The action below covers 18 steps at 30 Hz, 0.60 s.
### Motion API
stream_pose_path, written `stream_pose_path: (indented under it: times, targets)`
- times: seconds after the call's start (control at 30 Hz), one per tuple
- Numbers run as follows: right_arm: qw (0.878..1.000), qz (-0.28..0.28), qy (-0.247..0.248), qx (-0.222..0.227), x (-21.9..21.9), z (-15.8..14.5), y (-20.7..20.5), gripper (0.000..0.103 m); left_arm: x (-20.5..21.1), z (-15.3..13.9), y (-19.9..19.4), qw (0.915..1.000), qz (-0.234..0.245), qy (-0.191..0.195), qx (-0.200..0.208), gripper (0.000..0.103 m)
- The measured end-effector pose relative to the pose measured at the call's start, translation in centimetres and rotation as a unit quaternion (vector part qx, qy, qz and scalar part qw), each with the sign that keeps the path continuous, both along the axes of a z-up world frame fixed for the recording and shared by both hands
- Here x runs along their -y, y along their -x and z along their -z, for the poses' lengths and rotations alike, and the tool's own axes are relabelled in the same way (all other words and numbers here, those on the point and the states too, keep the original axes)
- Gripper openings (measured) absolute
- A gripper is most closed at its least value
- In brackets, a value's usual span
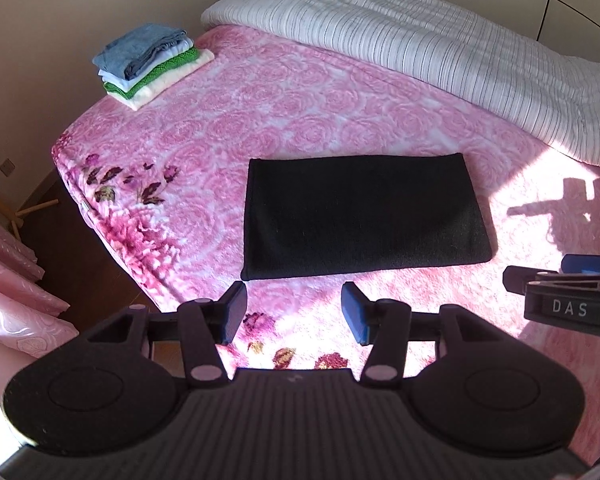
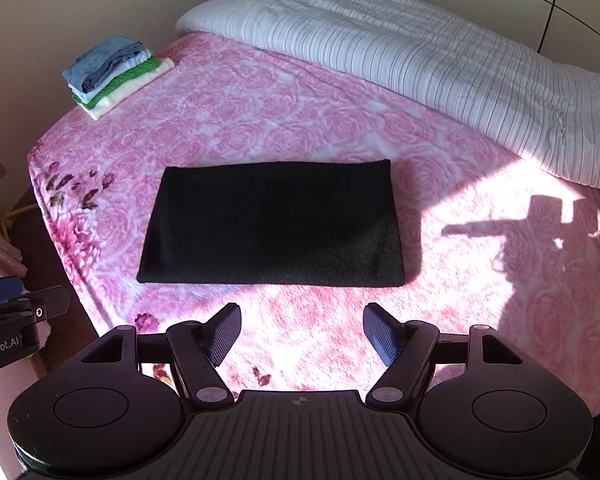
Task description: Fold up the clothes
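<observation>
Item one: my left hand-held gripper (image 1: 294,312), which I am holding low over the near edge of the bed, its blue-padded fingers (image 1: 232,312) standing well apart and gripping nothing.

Item two: my right hand-held gripper (image 2: 302,334), which I am hovering just beside the left one, fingers (image 2: 382,334) likewise spread wide and carrying nothing (its side is showing at the right edge of the left wrist view).

Item three: black garment (image 2: 270,222), folded into a flat rectangle, lying on the pink rose-patterned blanket (image 2: 260,112) just beyond both sets of fingertips, apart from them.

Item four: stack of folded clothes (image 1: 152,66), blue on top, then pale, green and cream layers, sitting at the far left corner of the bed, well apart from the black garment.

Item five: striped grey quilt (image 1: 440,60), bunched along the far right side of the bed.

Item six: sunlight falling on the near right of the blanket, carrying a gripper-shaped shadow (image 2: 516,224).
</observation>
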State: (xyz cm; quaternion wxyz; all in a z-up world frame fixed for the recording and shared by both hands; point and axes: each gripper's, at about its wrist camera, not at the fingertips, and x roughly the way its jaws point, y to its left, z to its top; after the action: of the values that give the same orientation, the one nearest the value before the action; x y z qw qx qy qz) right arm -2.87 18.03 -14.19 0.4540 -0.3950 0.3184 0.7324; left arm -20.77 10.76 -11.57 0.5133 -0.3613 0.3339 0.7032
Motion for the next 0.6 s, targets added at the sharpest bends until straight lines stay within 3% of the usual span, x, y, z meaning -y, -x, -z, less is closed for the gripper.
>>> stream_pose_path:
  times: [0.6]
  targets:
    - [1.000, 0.004, -0.029, 0.000, -0.8, -1.9, 0.4, 0.071, -1.3, -0.6, 0.7, 0.9996, 0.012, -0.010, 0.024, 0.048]
